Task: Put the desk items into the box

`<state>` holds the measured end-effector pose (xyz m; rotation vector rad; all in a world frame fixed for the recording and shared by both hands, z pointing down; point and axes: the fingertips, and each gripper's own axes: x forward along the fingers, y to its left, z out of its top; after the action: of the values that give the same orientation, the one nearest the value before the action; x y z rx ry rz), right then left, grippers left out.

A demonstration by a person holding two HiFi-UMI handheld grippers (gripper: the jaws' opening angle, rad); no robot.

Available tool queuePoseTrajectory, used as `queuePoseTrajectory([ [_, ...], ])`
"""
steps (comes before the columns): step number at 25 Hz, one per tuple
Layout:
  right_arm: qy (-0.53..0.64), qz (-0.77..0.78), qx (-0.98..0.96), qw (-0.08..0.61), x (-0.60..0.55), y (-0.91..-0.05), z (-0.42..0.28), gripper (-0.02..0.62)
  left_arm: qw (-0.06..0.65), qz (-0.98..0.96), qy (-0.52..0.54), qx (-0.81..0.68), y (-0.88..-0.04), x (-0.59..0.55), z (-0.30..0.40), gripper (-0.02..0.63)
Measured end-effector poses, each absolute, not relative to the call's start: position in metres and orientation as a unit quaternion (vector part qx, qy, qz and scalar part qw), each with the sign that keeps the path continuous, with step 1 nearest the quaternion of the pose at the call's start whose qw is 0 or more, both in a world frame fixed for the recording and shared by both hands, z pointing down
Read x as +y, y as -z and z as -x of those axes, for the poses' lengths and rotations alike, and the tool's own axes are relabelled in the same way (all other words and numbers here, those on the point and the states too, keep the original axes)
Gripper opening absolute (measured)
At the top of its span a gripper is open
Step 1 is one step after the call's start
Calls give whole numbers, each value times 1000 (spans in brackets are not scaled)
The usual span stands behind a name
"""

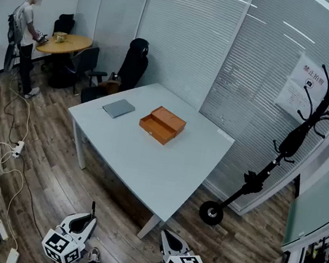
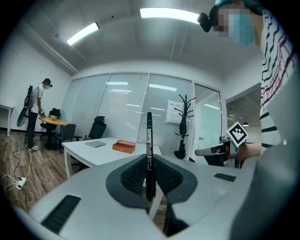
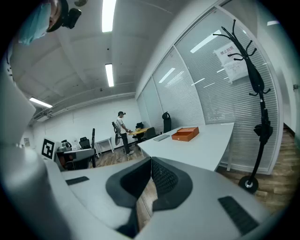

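Head view: pen (image 1: pixel 93 209) barely visible in left gripper (image 1: pixel 88 217)

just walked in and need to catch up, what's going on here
A person stands a little way back from the white table, holding a gripper in each hand. The left gripper is shut on a black pen, which stands upright. The right gripper is shut with nothing in it. The orange box sits on the table near a grey notebook.

Wood floor (image 1: pixel 107 212), blinded glass walls (image 1: pixel 187 32)
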<state>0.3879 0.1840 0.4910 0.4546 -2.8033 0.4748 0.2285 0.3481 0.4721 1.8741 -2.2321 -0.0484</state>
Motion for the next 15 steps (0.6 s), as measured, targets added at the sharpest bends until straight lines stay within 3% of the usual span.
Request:
queuePoseTrajectory([
  [15,-160,-208,-958,113,174,-488,-249,26,107,-677,2,-728,-477,335,-89,49],
])
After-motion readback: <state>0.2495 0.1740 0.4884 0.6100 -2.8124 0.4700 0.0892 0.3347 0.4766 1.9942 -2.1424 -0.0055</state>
